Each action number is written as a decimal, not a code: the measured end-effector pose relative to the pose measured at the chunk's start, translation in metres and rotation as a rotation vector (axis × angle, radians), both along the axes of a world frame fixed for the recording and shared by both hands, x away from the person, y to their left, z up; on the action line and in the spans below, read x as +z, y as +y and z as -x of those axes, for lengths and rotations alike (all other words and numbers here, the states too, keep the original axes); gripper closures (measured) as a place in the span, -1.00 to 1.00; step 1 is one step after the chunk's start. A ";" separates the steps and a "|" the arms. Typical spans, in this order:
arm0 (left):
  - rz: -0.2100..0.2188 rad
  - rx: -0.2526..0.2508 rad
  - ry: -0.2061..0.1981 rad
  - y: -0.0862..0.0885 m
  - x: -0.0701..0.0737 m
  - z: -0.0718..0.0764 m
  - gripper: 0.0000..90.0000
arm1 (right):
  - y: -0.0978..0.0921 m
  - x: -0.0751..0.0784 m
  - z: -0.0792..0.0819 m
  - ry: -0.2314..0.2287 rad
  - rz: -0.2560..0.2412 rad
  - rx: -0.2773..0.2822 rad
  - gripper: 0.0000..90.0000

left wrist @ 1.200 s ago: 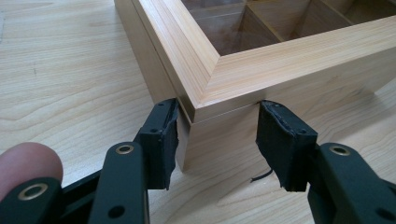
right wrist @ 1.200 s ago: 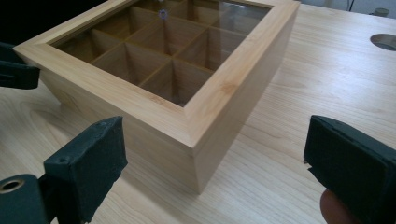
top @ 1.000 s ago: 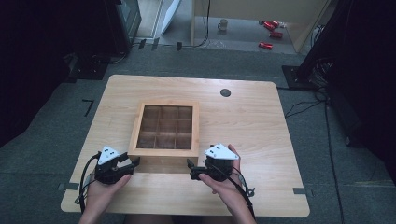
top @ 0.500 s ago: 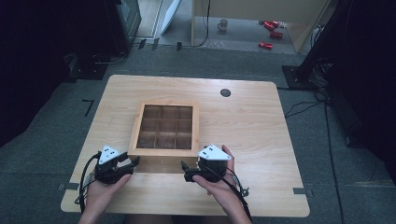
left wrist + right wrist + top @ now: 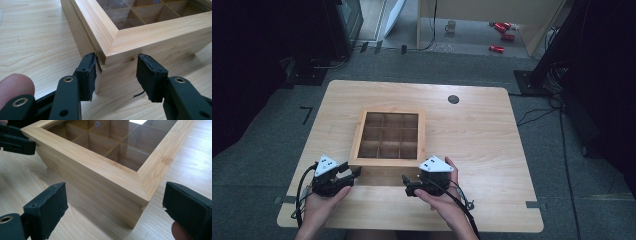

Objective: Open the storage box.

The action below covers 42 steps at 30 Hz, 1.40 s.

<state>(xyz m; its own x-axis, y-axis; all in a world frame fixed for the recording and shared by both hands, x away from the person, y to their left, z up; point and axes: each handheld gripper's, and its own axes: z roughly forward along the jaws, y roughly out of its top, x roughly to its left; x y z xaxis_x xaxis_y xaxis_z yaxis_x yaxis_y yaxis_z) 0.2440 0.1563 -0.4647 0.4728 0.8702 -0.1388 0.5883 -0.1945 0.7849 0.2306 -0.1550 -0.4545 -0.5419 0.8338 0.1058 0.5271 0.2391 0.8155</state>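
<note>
**Flanking a wooden box with two spread grippers**

Being occupied near its middle, the pale wooden table [image 5: 472,125] is carrying a square wooden box [image 5: 388,136], which is being divided inside into a grid of compartments and is being covered by a framed lid whose pane appears to be clear, though glare is making that hard to confirm. The box's near side is being approached from both corners. At the near left corner, the left gripper [image 5: 354,173] is being held low over the table, its jaws being kept apart on either side of that corner; the left pad [image 5: 90,75] is being shown touching or almost touching the box wall, and nothing is being gripped. At the near right corner, the right gripper [image 5: 407,183] is being held with its jaws spread wider, well clear of the wood and empty.
</note>
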 end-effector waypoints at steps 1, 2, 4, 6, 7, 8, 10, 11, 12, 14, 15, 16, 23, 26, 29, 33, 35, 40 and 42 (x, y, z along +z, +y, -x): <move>0.000 0.000 0.000 0.000 0.000 0.000 0.14 | 0.000 -0.001 0.000 0.002 0.002 0.000 -0.88; 0.000 -0.001 -0.005 0.000 0.000 0.000 0.14 | 0.001 -0.002 0.000 0.003 0.004 -0.003 -0.88; 0.000 -0.002 -0.007 0.000 0.001 0.000 0.14 | 0.001 -0.002 0.000 0.005 0.005 -0.003 -0.88; 0.007 -0.004 -0.008 0.001 0.001 0.000 0.14 | 0.001 -0.005 -0.001 0.006 0.014 0.001 -0.88; 0.010 -0.003 -0.010 0.001 0.002 0.000 0.14 | 0.001 -0.005 -0.001 0.006 0.014 0.001 -0.88; 0.009 -0.005 -0.013 0.000 0.003 0.000 0.14 | 0.000 -0.005 -0.002 0.013 0.010 -0.003 -0.85; 0.007 -0.007 -0.016 0.000 0.003 0.000 0.14 | -0.001 -0.006 -0.003 0.016 0.004 -0.012 -0.82; 0.007 -0.007 -0.016 0.000 0.003 0.000 0.14 | -0.001 -0.006 -0.003 0.016 0.004 -0.012 -0.82; 0.006 -0.008 -0.017 0.000 0.003 0.000 0.14 | -0.001 -0.007 -0.003 0.014 0.007 -0.017 -0.77; 0.003 -0.009 -0.020 0.000 0.003 0.000 0.14 | -0.001 -0.008 -0.003 0.008 0.014 -0.020 -0.71; 0.003 -0.009 -0.020 0.000 0.003 0.000 0.14 | -0.001 -0.008 -0.003 0.008 0.014 -0.020 -0.71; 0.001 -0.010 -0.022 0.000 0.003 0.000 0.14 | -0.001 -0.009 -0.004 0.009 0.014 -0.017 -0.69; 0.004 -0.011 -0.024 0.000 0.004 0.000 0.14 | -0.003 -0.013 -0.004 -0.022 -0.001 -0.035 -0.37; 0.009 -0.009 -0.029 0.000 0.005 0.001 0.14 | -0.006 -0.012 -0.004 -0.033 -0.016 -0.052 -0.27; -0.003 -0.015 -0.028 0.000 0.005 0.000 0.14 | -0.008 -0.010 -0.003 -0.052 -0.022 -0.065 -0.23; 0.001 -0.014 -0.028 0.000 0.005 0.000 0.13 | -0.009 -0.009 -0.003 -0.068 -0.034 -0.077 -0.22; 0.001 -0.013 -0.030 0.000 0.005 0.000 0.13 | -0.009 -0.011 -0.004 -0.064 -0.017 -0.077 -0.23; 0.001 -0.012 -0.031 0.000 0.005 0.000 0.13 | -0.006 -0.017 -0.004 -0.064 0.011 -0.075 -0.23; 0.004 -0.011 -0.032 0.000 0.006 0.000 0.13 | -0.006 -0.020 -0.004 -0.062 0.014 -0.079 -0.23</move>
<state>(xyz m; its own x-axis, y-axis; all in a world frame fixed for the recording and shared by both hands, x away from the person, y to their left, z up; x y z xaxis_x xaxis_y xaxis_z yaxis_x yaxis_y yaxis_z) 0.2435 0.1558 -0.4590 0.4865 0.8645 -0.1265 0.5608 -0.1980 0.8039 0.2350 -0.1607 -0.4746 -0.4798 0.8752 0.0624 0.4935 0.2104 0.8439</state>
